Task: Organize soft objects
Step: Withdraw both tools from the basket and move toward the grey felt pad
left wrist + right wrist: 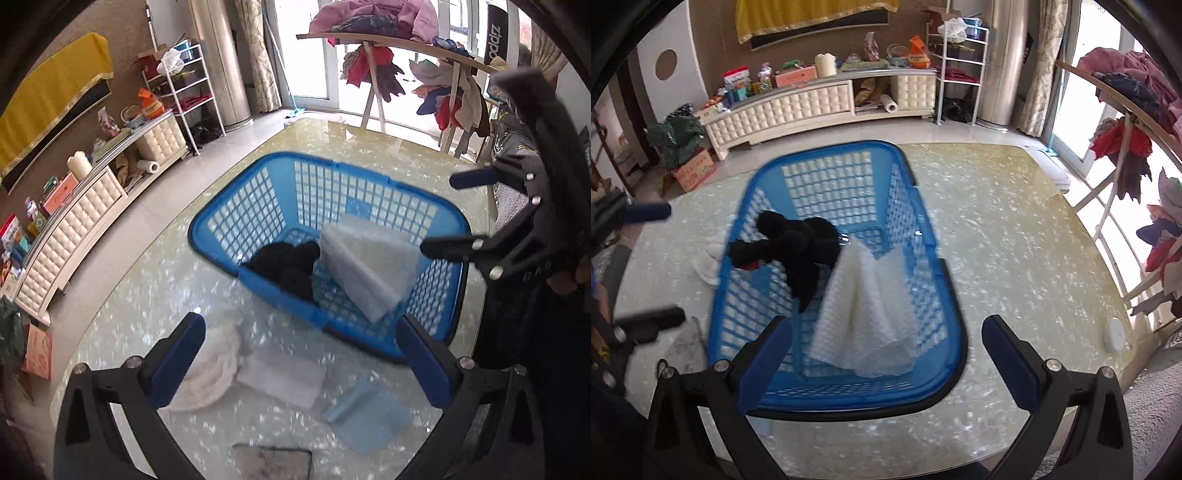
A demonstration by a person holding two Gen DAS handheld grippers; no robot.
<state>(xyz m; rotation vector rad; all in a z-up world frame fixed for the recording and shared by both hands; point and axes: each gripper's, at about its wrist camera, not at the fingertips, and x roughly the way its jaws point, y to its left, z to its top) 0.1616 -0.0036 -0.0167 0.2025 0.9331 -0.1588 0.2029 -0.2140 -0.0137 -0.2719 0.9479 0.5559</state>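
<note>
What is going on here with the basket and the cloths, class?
A person is sorting soft things into a blue basket on the table. A black garment and a white cloth already lie inside. Both the left hand-held gripper and the right hand-held gripper are open and empty. More folded cloths wait on the table.

Glossy blue plastic basket, waffle-textured cloth

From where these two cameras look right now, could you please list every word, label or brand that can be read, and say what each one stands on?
"zippo", seen turned on its side: on the black banner by the window, left wrist view.
Print on the orange box on the white cabinet: too blurred to read.
Print on the cardboard carton on the floor: too blurred to read.
The blue laundry basket bears no readable text.
</note>
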